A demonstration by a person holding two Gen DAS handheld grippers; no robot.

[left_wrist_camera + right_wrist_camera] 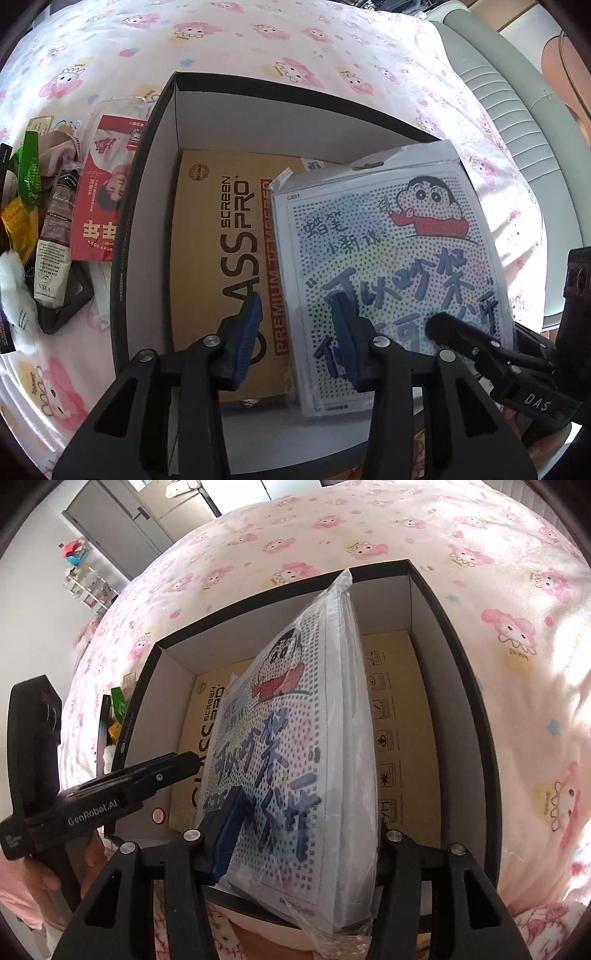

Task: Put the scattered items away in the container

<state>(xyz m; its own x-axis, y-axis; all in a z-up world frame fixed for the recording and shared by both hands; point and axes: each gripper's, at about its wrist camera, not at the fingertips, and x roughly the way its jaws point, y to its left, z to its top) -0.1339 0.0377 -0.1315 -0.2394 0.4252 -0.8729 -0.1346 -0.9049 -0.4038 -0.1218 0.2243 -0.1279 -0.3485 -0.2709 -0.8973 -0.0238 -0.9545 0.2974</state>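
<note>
Gripping a plastic-wrapped cartoon packet (295,746) by its near edge, the right gripper (299,834) has its jaws closed on it and holds it tilted above the black box (469,686). The left gripper (295,332) hovers over the same box with its jaws apart, holding nothing. A tan screen-protector package (218,229) lies flat on the box floor. At nine o'clock of the box, scattered sachets (55,236) and a red packet (103,199) lie on the patterned bedsheet (258,33).
</note>
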